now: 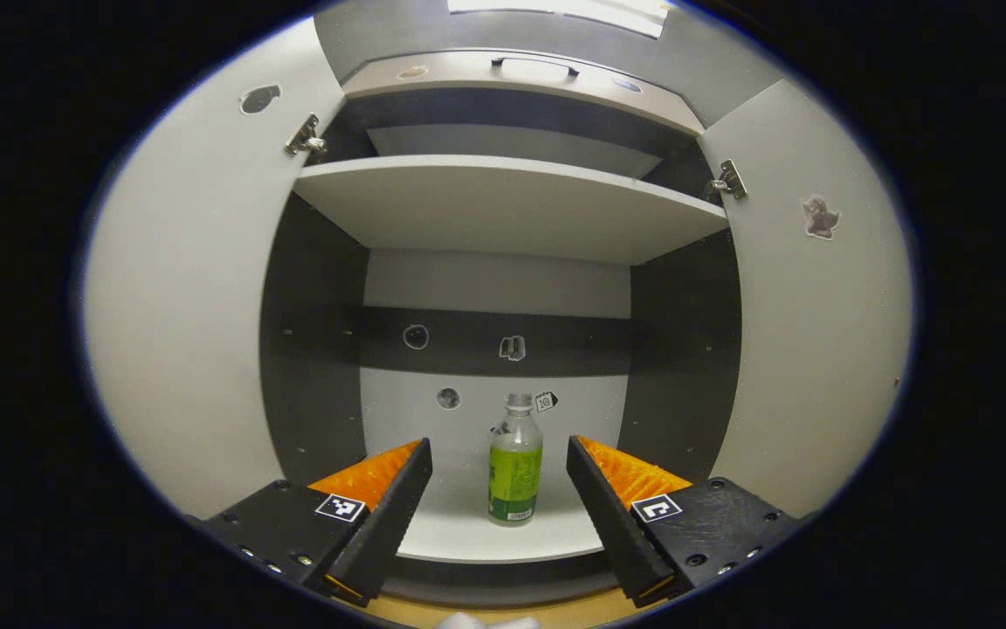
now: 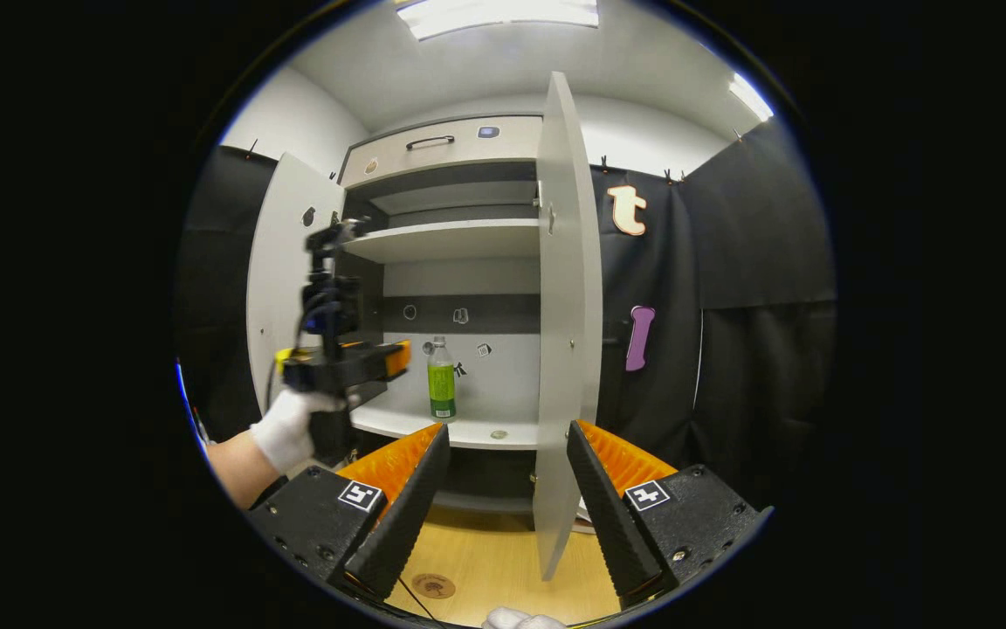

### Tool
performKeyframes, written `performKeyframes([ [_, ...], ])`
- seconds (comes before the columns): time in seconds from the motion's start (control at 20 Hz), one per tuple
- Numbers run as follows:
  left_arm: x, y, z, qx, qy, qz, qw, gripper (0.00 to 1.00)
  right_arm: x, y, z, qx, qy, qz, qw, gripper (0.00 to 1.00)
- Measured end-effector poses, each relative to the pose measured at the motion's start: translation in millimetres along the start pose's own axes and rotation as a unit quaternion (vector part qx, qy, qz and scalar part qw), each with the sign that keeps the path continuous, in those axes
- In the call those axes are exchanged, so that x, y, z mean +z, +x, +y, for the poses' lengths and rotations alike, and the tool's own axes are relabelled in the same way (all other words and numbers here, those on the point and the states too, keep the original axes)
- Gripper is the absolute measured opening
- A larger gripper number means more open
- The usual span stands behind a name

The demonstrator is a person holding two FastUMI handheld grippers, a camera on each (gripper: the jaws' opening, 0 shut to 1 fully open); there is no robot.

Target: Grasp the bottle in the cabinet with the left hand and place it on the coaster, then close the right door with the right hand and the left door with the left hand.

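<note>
Step in hand: I judge I am on the first leg, bringing the left gripper (image 1: pixel 498 467) up to the bottle (image 1: pixel 515 463); nothing is grasped yet.
Left jaws: spread wide, empty, with the bottle framed between the two fingers but farther in, well short of contact.
Right jaws: on the right gripper (image 2: pixel 506 452) they are also spread and hold nothing; it hangs back in front of the cabinet.
Bottle: upright on the lower shelf (image 1: pixel 468 528) of the cabinet, clear with a green label, standing free near the shelf's middle; in the right gripper view it (image 2: pixel 441 379) stands just beyond the left gripper (image 2: pixel 381 361), which a gloved hand (image 2: pixel 286 437) carries.
Next move: I would push the left gripper straight in, level, until the fingers flank the bottle's body, then close; it is tall and narrow, so a nudge from one finger could tip it.
Coaster: a small round disc (image 2: pixel 433 585) on the wooden surface (image 2: pixel 485 568) below the cabinet looks like the target.
Doors: the left door (image 1: pixel 197 288) and right door (image 1: pixel 809 297) both stand open; the right door (image 2: pixel 566 306) is seen edge-on near my right fingers.
Room: pale cabinet with dark side walls, an upper shelf (image 1: pixel 503 201), a drawer with a handle (image 2: pixel 430 140) on top, black cloth behind, ceiling lights above.
</note>
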State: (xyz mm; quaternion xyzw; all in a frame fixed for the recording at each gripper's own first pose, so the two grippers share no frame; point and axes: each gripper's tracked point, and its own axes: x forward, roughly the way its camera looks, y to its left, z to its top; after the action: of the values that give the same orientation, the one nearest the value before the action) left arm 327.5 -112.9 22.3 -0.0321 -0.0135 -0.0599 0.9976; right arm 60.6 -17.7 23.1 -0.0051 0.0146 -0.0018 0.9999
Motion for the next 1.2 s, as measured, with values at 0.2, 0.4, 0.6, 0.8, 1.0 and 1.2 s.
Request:
performKeyframes([
  [0.2,-18,59,-13,0.001,-0.016,0.018,1.000,0.95,8,2,0,0.004,0.010,-0.001,1.000,0.83],
  [0.4,-50,107,-5,0.028,-0.012,0.044,0.999,0.95,11,6,-6,-0.001,0.010,0.003,1.000,0.83],
  [0.6,-72,129,0,0.047,0.001,0.061,0.997,0.95,4,9,-19,-0.013,0.003,0.013,1.000,0.83],
  [0.8,-79,145,1,0.050,0.013,0.051,0.997,0.95,-7,14,-28,-0.018,0.006,0.028,0.999,0.83],
  [1.0,-86,147,-2,0.040,0.025,0.065,0.997,0.79,-8,14,-27,-0.017,0.007,0.028,0.999,0.83],
  [1.2,-67,127,-7,0.022,0.054,0.034,0.998,0.73,-4,10,-24,-0.012,0.005,0.020,1.000,0.83],
])
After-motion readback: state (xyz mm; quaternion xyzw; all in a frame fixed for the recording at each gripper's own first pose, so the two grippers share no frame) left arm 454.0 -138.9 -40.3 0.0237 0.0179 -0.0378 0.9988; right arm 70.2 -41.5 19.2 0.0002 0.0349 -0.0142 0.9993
